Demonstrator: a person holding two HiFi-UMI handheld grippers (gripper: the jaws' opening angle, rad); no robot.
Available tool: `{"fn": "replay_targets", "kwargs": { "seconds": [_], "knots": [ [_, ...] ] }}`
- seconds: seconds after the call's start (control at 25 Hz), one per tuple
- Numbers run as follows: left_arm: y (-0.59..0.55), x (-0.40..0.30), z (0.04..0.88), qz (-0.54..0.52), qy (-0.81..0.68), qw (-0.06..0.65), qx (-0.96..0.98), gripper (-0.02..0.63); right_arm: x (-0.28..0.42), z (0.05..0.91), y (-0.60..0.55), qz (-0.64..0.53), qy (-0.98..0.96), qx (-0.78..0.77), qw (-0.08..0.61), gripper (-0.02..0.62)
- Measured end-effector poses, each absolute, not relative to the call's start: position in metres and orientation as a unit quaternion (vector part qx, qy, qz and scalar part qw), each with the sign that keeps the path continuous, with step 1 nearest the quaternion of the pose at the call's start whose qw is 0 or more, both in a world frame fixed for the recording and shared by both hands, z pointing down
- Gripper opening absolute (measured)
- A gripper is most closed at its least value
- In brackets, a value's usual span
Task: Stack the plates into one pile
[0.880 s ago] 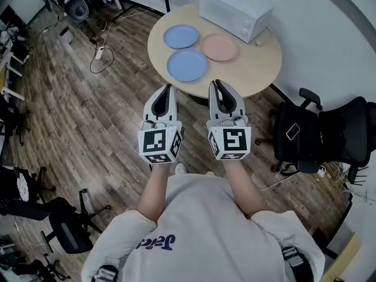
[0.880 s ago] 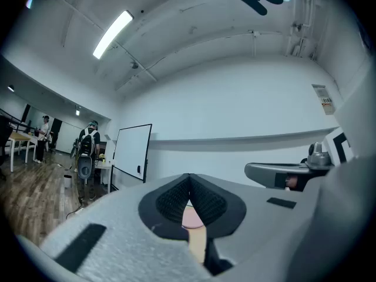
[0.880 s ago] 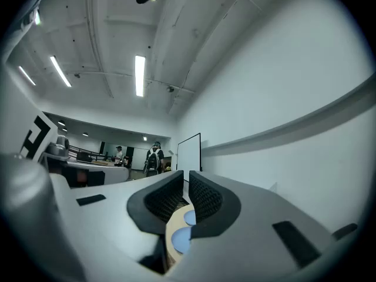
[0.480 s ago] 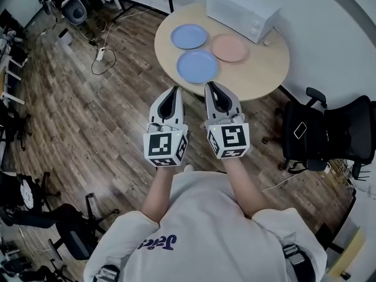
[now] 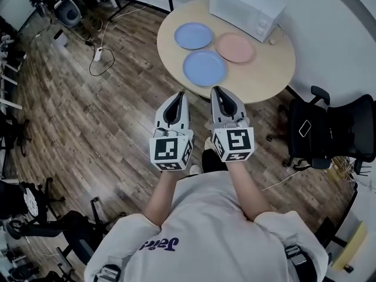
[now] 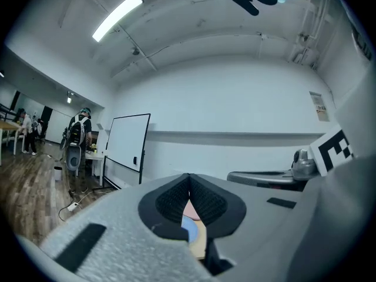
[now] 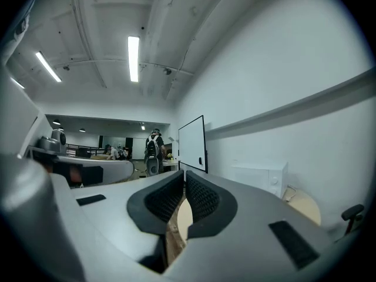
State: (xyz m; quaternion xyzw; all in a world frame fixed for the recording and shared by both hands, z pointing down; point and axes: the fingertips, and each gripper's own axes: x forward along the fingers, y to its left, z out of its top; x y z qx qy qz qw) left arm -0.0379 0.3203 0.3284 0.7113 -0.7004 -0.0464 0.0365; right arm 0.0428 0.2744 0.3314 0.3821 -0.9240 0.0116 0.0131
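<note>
Three plates lie apart on the round wooden table (image 5: 258, 78): a blue plate (image 5: 194, 36) at the far left, a second blue plate (image 5: 204, 67) nearer me, and a pink plate (image 5: 235, 47) to the right. My left gripper (image 5: 180, 94) and right gripper (image 5: 215, 90) are held level side by side over the floor, short of the table's near edge. Both are shut with nothing between the jaws. In the left gripper view, the near blue plate (image 6: 189, 230) shows below the shut jaws (image 6: 188, 178). The right gripper view shows its shut jaws (image 7: 183, 176) and the table edge (image 7: 183, 215).
A white microwave (image 5: 247, 7) stands at the table's far side against the wall. A black office chair (image 5: 338, 135) is to the right of the table. Cables and a power strip (image 5: 97, 56) lie on the wood floor at left, more chairs (image 5: 61, 231) at lower left.
The table and plates have shifted slightly right and closer in the head view as the person steps toward them. Both grippers stay shut and side by side.
</note>
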Motion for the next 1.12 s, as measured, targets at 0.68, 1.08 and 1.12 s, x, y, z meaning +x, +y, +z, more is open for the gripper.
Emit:
{"fn": "replay_targets", "kwargs": {
  "seconds": [0.68, 1.08, 1.12],
  "knots": [
    [0.115, -0.089, 0.325, -0.005, -0.704, 0.019, 0.710, 0.015, -0.036, 0.326, 0.077, 0.019, -0.946, 0.325, 0.007, 0.023],
    [0.043, -0.109, 0.375, 0.011, -0.711, 0.077, 0.699, 0.015, -0.036, 0.390, -0.004, 0.078, -0.941, 0.320, 0.081, 0.023],
    [0.038, -0.115, 0.378, 0.013, -0.710, 0.082, 0.699, 0.015, -0.040, 0.394, -0.009, 0.082, -0.940, 0.321, 0.088, 0.023]
  ]
}}
